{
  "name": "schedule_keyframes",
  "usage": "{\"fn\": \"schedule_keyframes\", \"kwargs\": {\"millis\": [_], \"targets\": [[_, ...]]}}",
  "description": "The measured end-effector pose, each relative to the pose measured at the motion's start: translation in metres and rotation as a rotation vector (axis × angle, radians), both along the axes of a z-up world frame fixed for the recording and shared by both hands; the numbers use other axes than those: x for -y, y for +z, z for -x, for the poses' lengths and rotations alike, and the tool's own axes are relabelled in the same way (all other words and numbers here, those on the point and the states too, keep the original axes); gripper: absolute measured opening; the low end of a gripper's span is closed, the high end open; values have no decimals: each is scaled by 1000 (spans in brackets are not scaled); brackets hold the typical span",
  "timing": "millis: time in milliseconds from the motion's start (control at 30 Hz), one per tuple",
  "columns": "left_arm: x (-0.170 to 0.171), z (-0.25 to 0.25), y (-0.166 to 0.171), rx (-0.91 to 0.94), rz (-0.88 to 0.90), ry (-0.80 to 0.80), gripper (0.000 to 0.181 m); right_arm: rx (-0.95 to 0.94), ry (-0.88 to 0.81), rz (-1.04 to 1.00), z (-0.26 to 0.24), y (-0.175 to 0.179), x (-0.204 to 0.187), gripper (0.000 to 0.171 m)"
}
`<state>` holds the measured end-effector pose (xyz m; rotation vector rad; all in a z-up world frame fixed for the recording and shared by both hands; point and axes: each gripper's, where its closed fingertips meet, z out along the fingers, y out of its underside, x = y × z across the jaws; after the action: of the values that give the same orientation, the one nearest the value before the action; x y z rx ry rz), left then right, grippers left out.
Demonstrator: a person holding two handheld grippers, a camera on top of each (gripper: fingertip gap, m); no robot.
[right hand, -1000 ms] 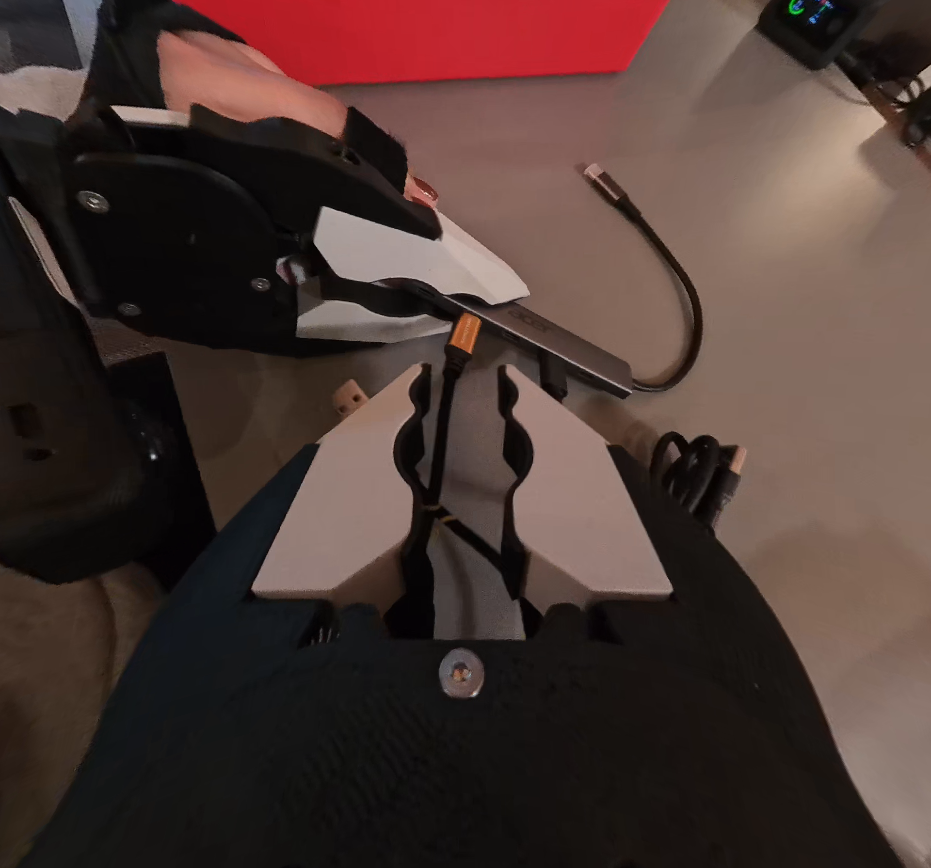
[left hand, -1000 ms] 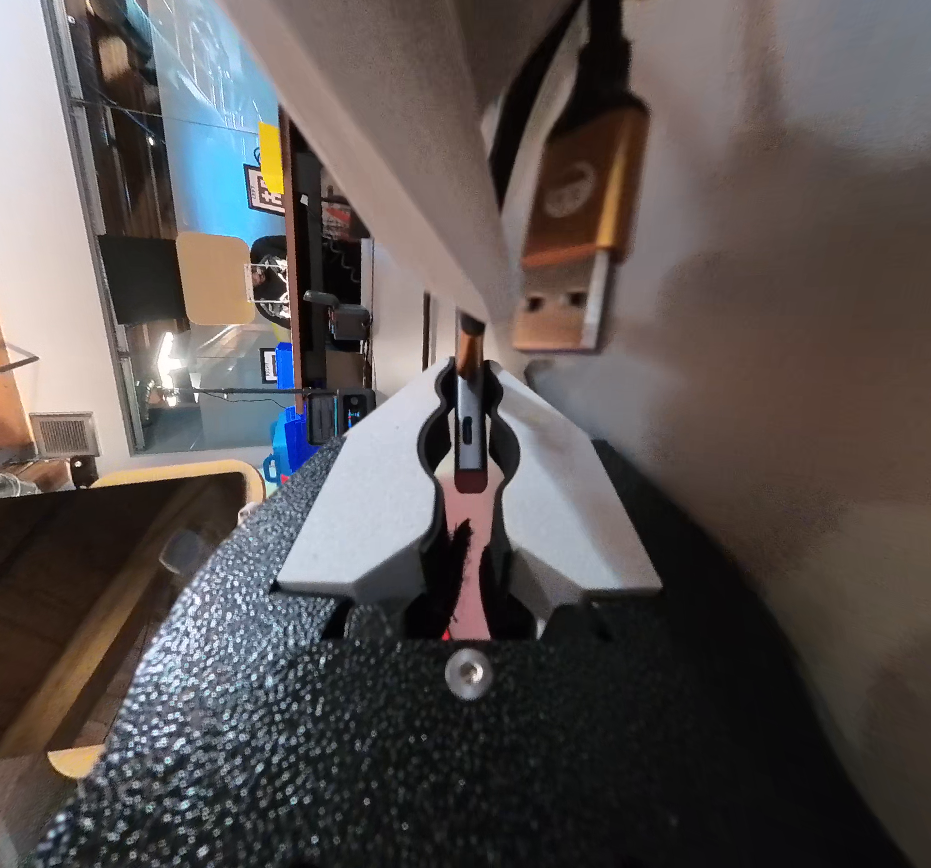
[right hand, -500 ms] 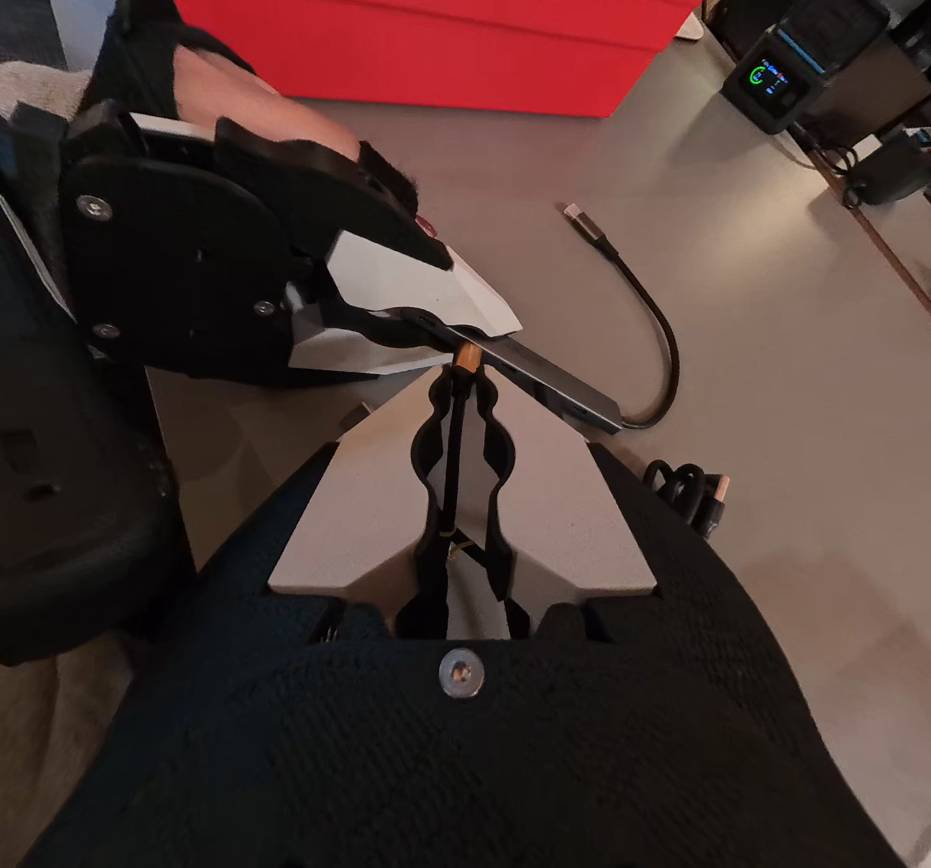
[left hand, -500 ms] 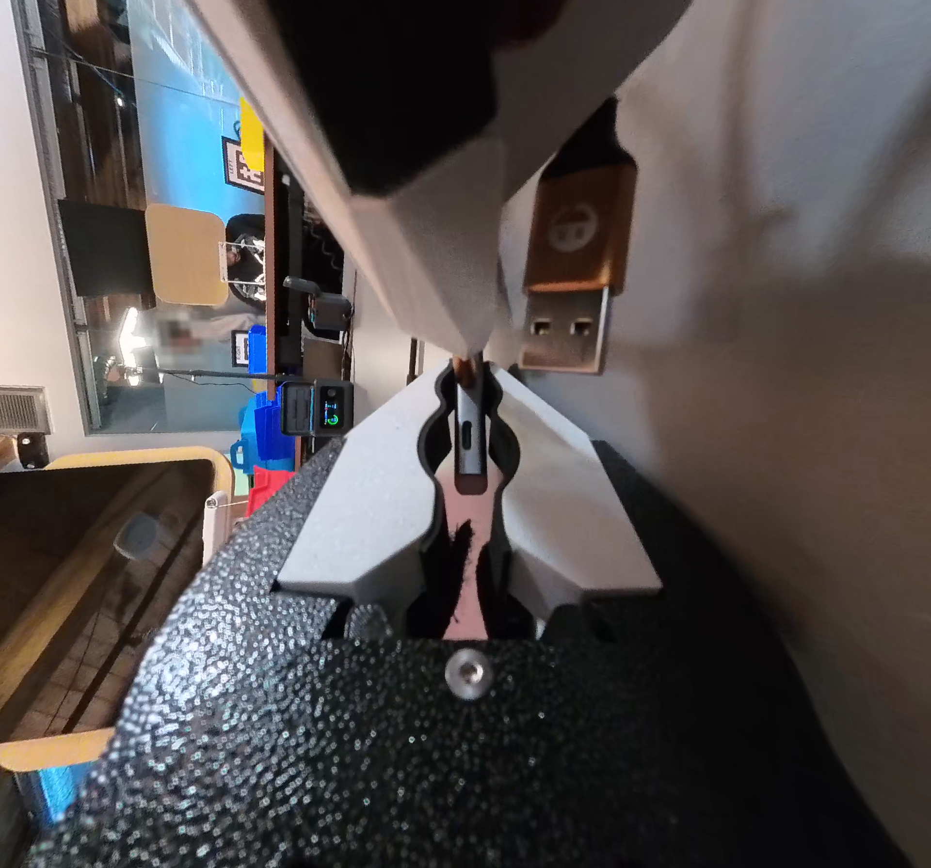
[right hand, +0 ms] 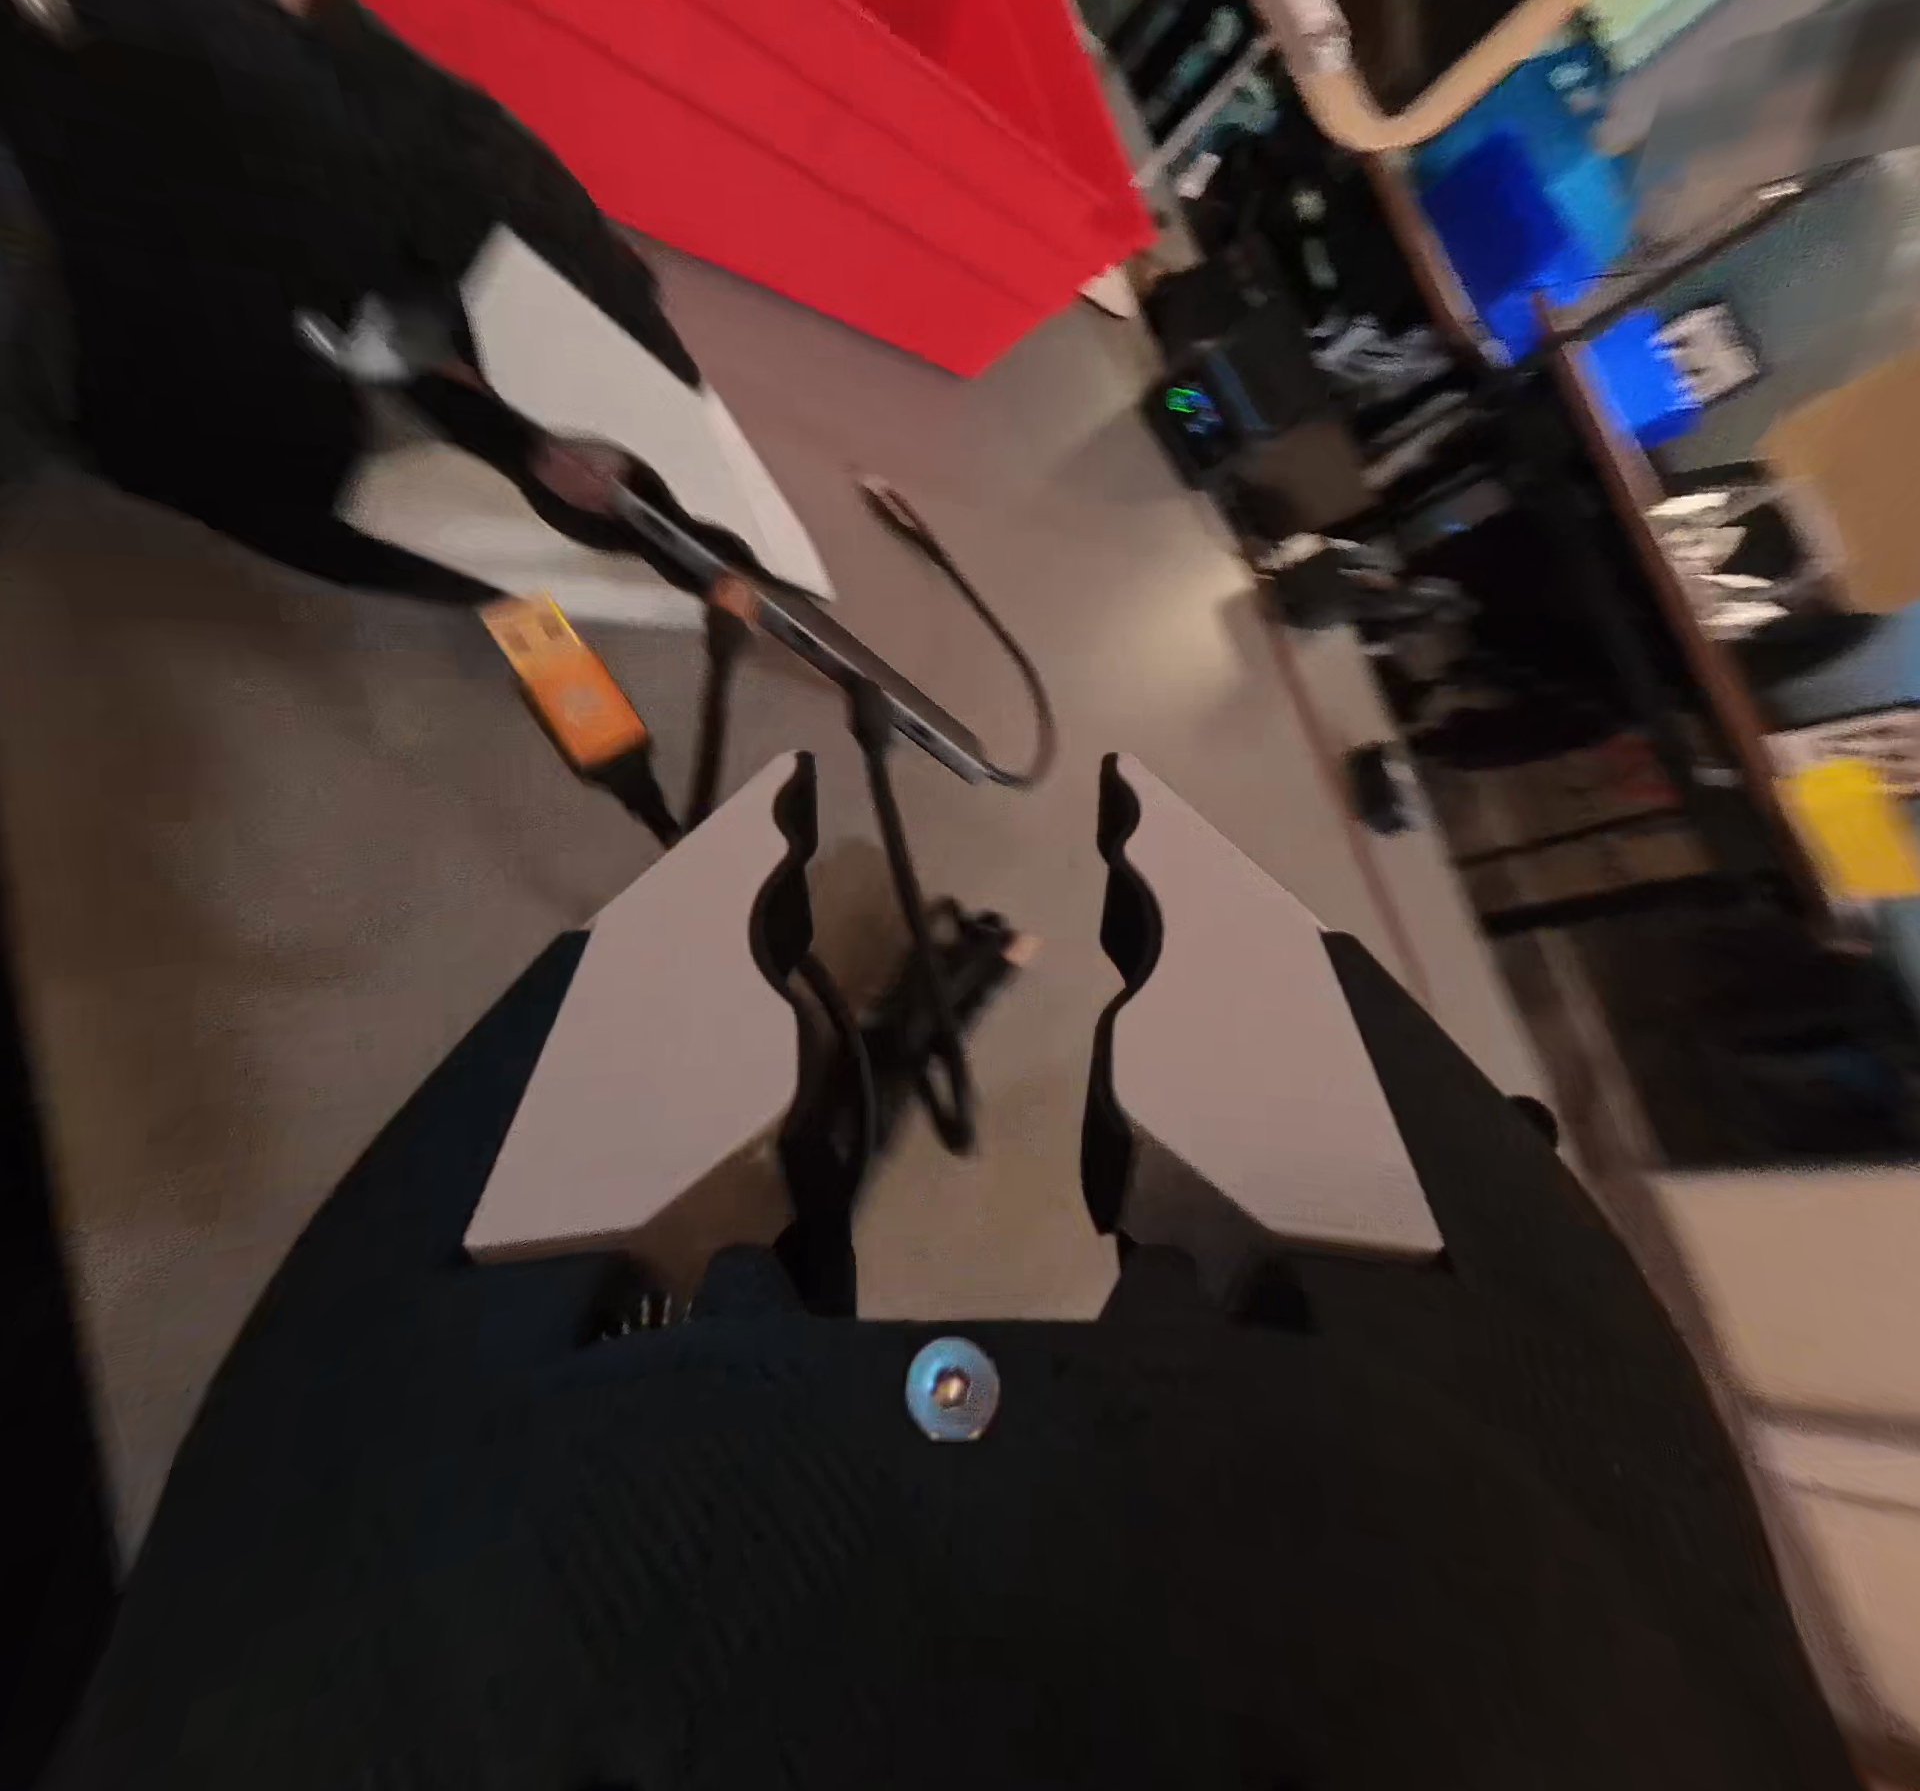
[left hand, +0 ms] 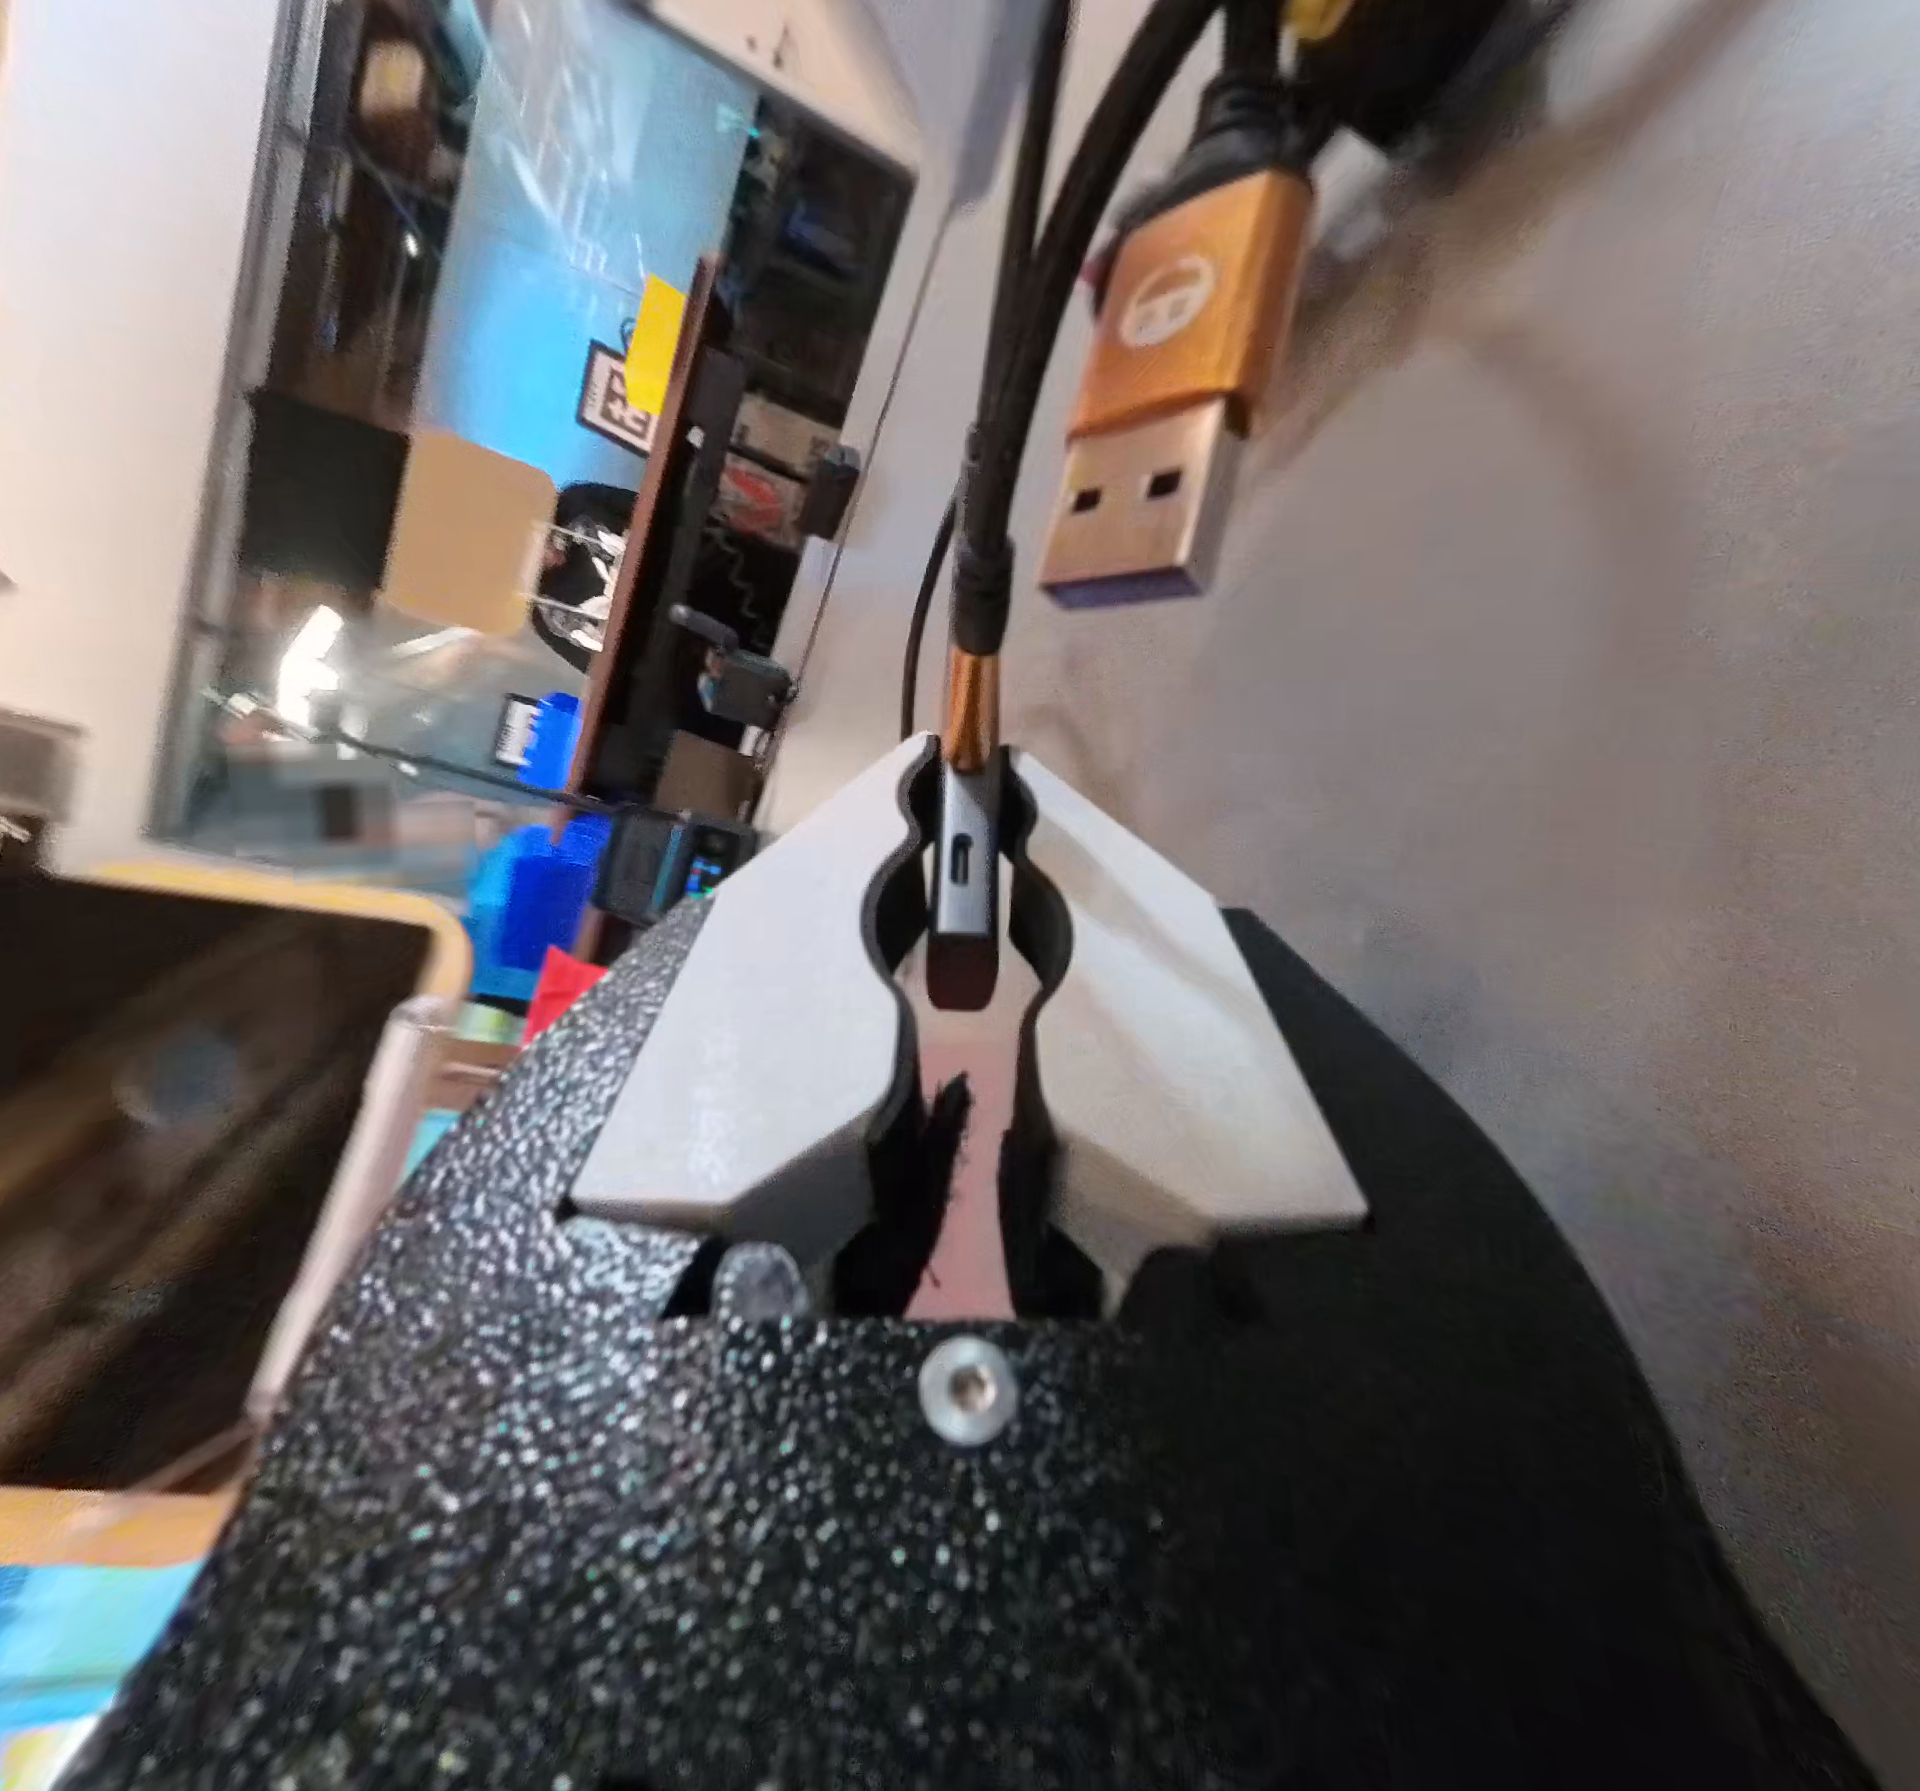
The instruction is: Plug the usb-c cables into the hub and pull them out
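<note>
The left tool (left hand: 968, 785) is pinching the slim grey hub (left hand: 964, 874) edge-on above the grey surface (left hand: 1558, 806). An orange-collared usb-c cable (left hand: 975, 702) is sitting plugged into the hub. The right tool (right hand: 956, 785) is hanging spread wide, gripping nothing, near a red bin (right hand: 727, 110).

I see a red bin (right hand: 790, 110) on the grey table (right hand: 260, 806), blue crates (right hand: 1507, 203) behind, a small lit screen (right hand: 1195, 406).
</note>
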<state>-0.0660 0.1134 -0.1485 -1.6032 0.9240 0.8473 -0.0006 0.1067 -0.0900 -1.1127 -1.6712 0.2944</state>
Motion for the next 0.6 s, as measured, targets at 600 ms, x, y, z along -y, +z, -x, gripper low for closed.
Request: {"fn": "schedule_keyframes", "kwargs": {"millis": [600], "targets": [[39,-54,107,1326,22,-618,7,-491,16,739,-28,89,-6,56]]}}
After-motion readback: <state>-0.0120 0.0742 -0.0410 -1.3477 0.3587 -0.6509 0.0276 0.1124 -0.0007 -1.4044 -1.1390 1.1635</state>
